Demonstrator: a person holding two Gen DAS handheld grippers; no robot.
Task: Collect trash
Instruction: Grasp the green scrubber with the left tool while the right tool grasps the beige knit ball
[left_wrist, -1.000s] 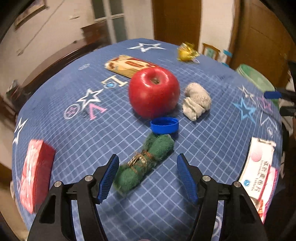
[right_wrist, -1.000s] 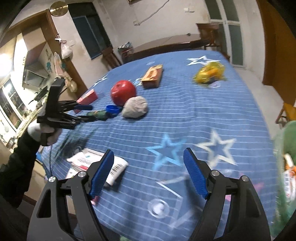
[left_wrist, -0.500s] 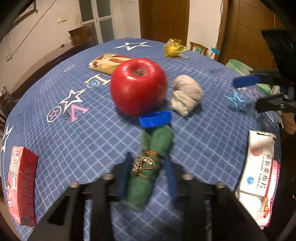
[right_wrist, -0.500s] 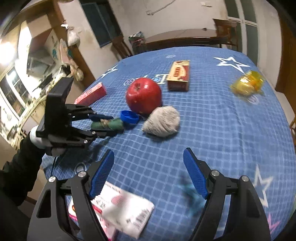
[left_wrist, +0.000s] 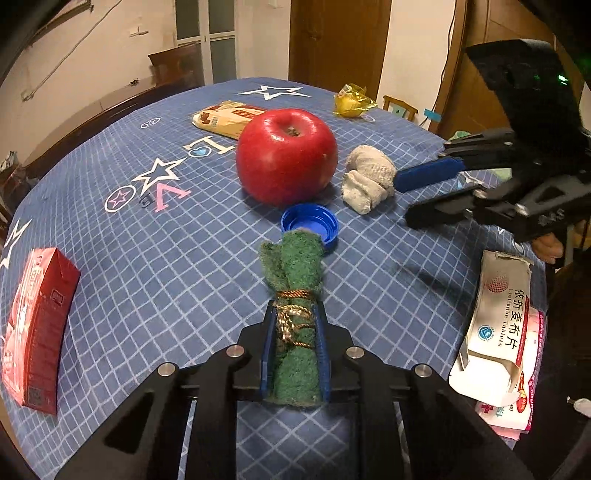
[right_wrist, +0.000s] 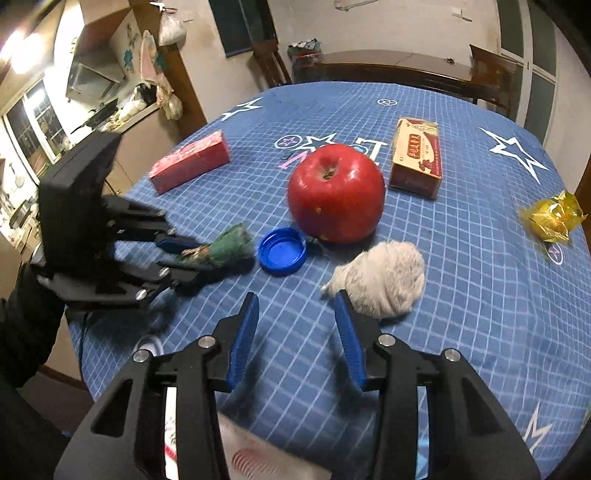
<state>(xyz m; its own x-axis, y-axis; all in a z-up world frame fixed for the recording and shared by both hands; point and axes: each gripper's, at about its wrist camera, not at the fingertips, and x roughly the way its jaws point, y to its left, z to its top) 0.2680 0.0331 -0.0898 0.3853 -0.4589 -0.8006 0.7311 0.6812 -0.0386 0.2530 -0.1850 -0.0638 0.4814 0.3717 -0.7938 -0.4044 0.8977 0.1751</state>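
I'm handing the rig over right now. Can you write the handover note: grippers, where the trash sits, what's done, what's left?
Left gripper: shut on the green scrubber roll, just closed on it; the roll's far end is at the blue bottle cap.
Right gripper: open, jaws have just been narrowing, nothing between them; the grey rag ball sits just past its right finger.
Still on the tablecloth: cap, rag ball, yellow wrapper, red carton, brown box, white packet, red apple.
Done: scrubber gripped. Left: bin it, collect the rest. No bin clearly in view.
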